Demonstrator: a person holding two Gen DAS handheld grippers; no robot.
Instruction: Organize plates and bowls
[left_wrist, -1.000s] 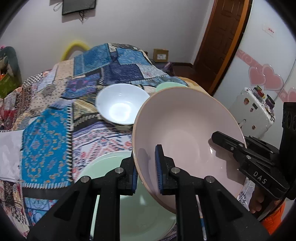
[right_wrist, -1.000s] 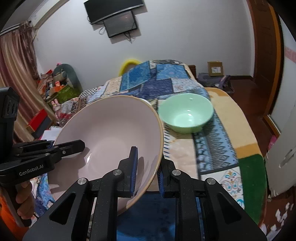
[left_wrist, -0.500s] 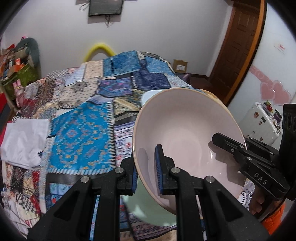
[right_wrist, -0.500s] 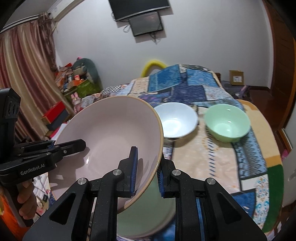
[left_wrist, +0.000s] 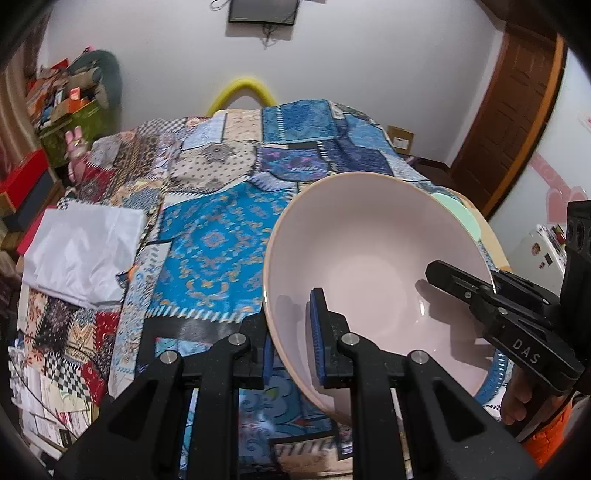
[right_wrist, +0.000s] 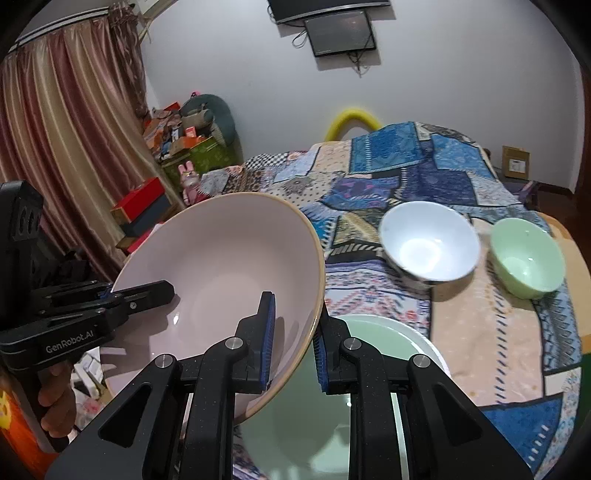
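Observation:
A large pink bowl (left_wrist: 369, 258) hangs tilted above the patchwork cloth, held from both sides. My left gripper (left_wrist: 291, 325) is shut on its left rim, blue pads inside and outside the wall. My right gripper (right_wrist: 293, 325) is shut on the opposite rim of the pink bowl (right_wrist: 221, 258). Each view shows the other gripper across the bowl: the right one (left_wrist: 465, 280) and the left one (right_wrist: 136, 295). A pale green plate (right_wrist: 373, 373) lies just below my right gripper. Beyond it stand a white bowl (right_wrist: 430, 247) and a small green bowl (right_wrist: 526, 258).
A patchwork cloth (left_wrist: 221, 236) covers the surface. A crumpled white cloth (left_wrist: 81, 251) lies at its left side. Boxes and clutter (right_wrist: 177, 140) are piled along the left wall by a curtain. A wooden door (left_wrist: 509, 122) is at the right.
Both grippers have carried the pink bowl leftward over the cloth. The white bowl and green plate left the left view; the white cloth entered. The white bowl and green plate came into the right view.

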